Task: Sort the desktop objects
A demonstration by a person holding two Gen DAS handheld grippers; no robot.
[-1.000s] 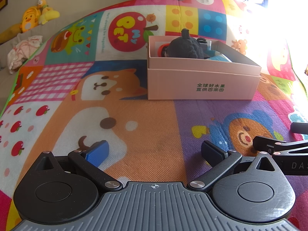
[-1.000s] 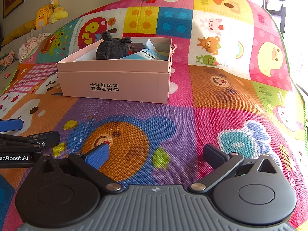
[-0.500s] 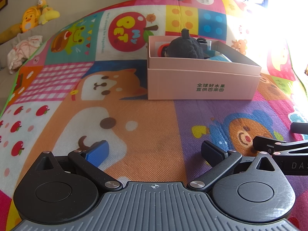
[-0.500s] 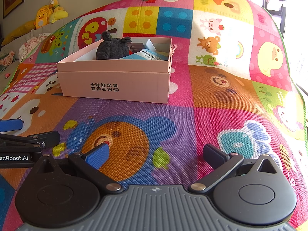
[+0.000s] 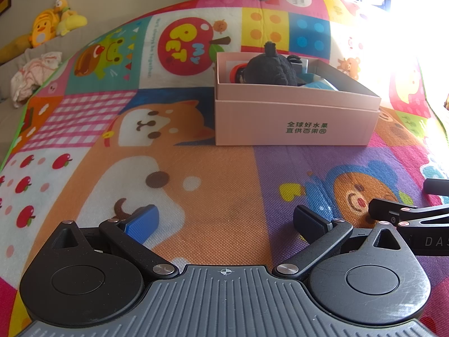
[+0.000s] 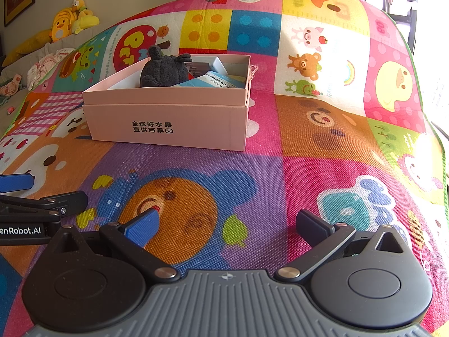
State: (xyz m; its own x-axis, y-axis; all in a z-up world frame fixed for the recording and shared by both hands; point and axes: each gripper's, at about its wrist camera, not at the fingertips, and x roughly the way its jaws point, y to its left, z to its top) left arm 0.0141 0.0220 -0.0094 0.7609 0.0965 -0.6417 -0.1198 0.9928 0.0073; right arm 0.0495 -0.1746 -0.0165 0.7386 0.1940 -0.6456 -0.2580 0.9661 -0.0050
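1. Two black two-finger grippers, left (image 5: 224,219) and right (image 6: 227,221), spread wide, gripping nothing.
2. Pink rectangular cardboard box (image 5: 294,123) well ahead of both sets of fingers, on colourful cartoon-patterned play mat (image 5: 219,196).
3. Dark grey plush toy (image 6: 162,70) inside box.

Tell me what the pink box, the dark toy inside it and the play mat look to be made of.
Pink box: likely matte paperboard, with crisp folded edges and flat printed lettering. Dark toy: plush fabric, given its fuzzy surface and soft, lumpy outline. Play mat: woven-looking textured sheet with a printed surface and fine grid weave; fabric or foam cannot be told.
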